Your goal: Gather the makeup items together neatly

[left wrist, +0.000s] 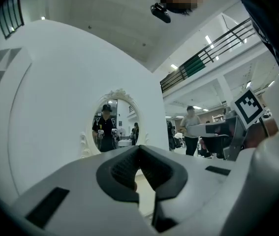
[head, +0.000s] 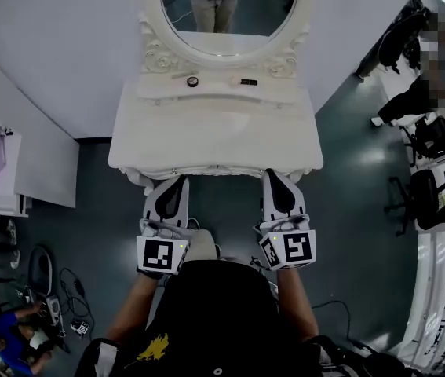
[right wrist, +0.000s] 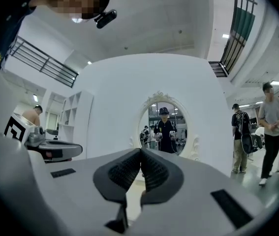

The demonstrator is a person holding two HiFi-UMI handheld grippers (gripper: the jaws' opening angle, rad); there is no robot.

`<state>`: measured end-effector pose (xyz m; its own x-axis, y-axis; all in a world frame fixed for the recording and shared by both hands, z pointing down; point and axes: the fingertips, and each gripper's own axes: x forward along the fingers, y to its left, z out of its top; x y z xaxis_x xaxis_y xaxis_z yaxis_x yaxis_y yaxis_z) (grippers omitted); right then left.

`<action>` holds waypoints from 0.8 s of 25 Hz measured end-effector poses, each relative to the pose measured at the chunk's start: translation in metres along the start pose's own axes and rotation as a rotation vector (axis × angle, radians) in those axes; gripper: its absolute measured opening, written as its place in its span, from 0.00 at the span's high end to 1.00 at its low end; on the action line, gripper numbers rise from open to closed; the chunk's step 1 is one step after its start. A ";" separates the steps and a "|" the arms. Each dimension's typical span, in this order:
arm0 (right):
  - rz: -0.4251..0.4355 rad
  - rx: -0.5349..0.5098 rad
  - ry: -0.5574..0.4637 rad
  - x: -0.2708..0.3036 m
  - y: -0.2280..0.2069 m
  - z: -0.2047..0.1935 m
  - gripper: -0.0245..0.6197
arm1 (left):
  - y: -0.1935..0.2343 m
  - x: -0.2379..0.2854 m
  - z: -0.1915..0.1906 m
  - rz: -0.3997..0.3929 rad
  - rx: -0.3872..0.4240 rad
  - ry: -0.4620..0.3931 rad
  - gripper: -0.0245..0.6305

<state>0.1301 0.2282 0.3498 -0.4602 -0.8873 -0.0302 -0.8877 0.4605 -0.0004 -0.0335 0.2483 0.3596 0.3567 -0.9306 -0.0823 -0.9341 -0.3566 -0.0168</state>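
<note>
While left gripper [head: 179, 181], right gripper [head: 271, 174] sit closed, mirror [head: 230, 14]

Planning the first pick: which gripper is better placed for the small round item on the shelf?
Likely left: the round item lies left of the shelf's middle, in line with the left gripper; the right gripper faces the dark stick.

Left claw [left wrist: 139, 150] closed, empty, facing the oval mirror [left wrist: 115, 121] before a curved white wall [left wrist: 55, 77]

Two grippers [head: 173, 185] [head: 275, 181], one dressing table [head: 214, 140], one mirror [head: 238, 44], two makeup items [head: 192, 82] [head: 247, 82].
</note>
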 end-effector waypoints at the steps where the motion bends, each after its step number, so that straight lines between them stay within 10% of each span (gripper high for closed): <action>1: -0.002 0.001 0.002 0.001 0.001 0.001 0.94 | -0.002 0.001 0.002 -0.001 -0.001 -0.009 0.94; 7: -0.009 -0.001 0.017 -0.002 0.004 -0.003 0.94 | -0.013 -0.007 0.016 -0.052 0.023 -0.057 0.94; 12: -0.011 0.018 0.077 -0.006 0.002 -0.021 0.94 | -0.008 -0.025 0.002 -0.114 0.349 0.057 0.94; 20: -0.033 0.018 0.123 -0.032 -0.015 -0.044 0.84 | -0.006 -0.033 -0.004 -0.070 0.386 0.106 0.87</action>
<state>0.1575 0.2480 0.3951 -0.4298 -0.8981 0.0931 -0.9026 0.4302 -0.0171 -0.0400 0.2811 0.3662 0.4000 -0.9158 0.0348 -0.8369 -0.3805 -0.3934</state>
